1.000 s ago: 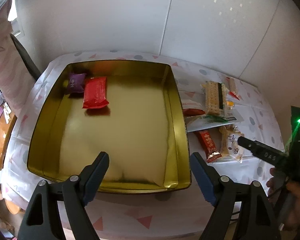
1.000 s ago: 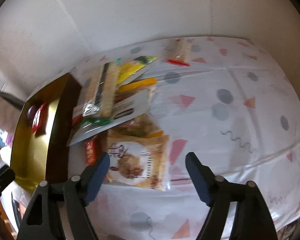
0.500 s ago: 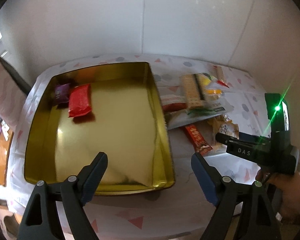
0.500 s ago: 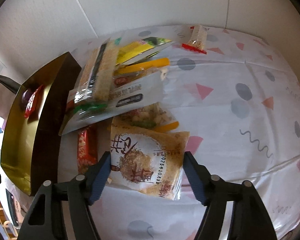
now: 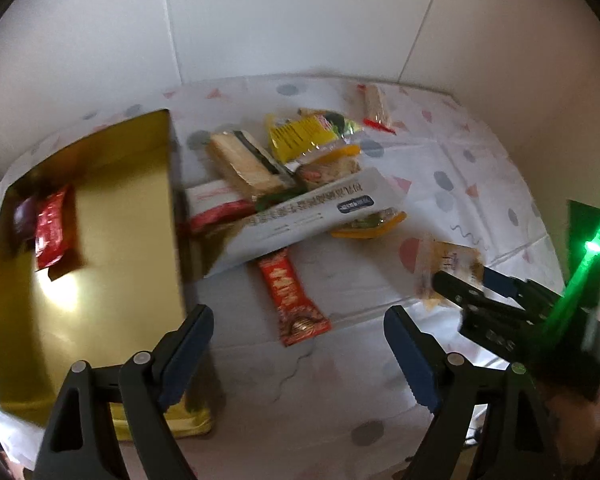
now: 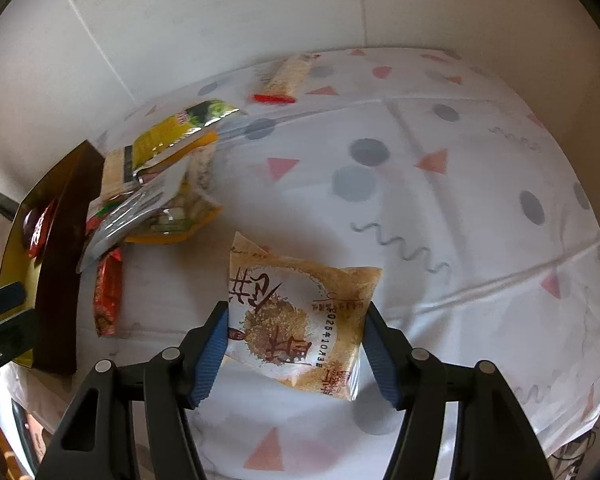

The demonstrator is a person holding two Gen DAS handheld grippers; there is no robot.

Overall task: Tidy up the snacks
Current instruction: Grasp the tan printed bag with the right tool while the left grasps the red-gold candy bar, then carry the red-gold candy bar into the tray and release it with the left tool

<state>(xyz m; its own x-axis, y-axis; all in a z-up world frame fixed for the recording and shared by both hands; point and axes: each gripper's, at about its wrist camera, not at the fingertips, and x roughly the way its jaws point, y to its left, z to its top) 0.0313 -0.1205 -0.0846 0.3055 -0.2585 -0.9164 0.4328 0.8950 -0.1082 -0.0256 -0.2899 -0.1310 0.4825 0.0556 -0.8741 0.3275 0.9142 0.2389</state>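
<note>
Grippers, two in count. The right gripper (image 6: 294, 346) has its jaws closed on one tan snack packet (image 6: 300, 316), the blue pads pressing its left and right edges; the packet appears raised off the cloth, though contact cannot be confirmed. The left gripper (image 5: 298, 354) holds nothing, jaws spread wide above the counter (image 5: 472, 184), which carries a white cloth printed with grey dots and pink triangles.

Nearest the left gripper lies one red wrapped bar (image 5: 292, 296), flat on the cloth and apart from the rest. Just beside it, to the left, stands one gold tin (image 5: 112, 248), open-topped; its near wall blocks the path between the loose snacks and the tin floor. Inside, at the far left corner, lie two items: one red packet (image 5: 52, 226) and one dark purple packet (image 5: 23, 216), touching each other.

Beyond the bar sits a pile against the tin's right wall: one long white packet (image 5: 312, 212) on top, one red-and-white packet (image 5: 216, 208) beneath it, one orange-edged packet (image 5: 374, 224), one clear-wrapped biscuit pack (image 5: 246, 166), one yellow packet (image 5: 300, 136). Further overlapped items in the pile cannot be counted with certainty.

Farthest, near the wall, lies one slim cracker stick (image 5: 376, 108) with a red end, well apart from the pile.
</note>
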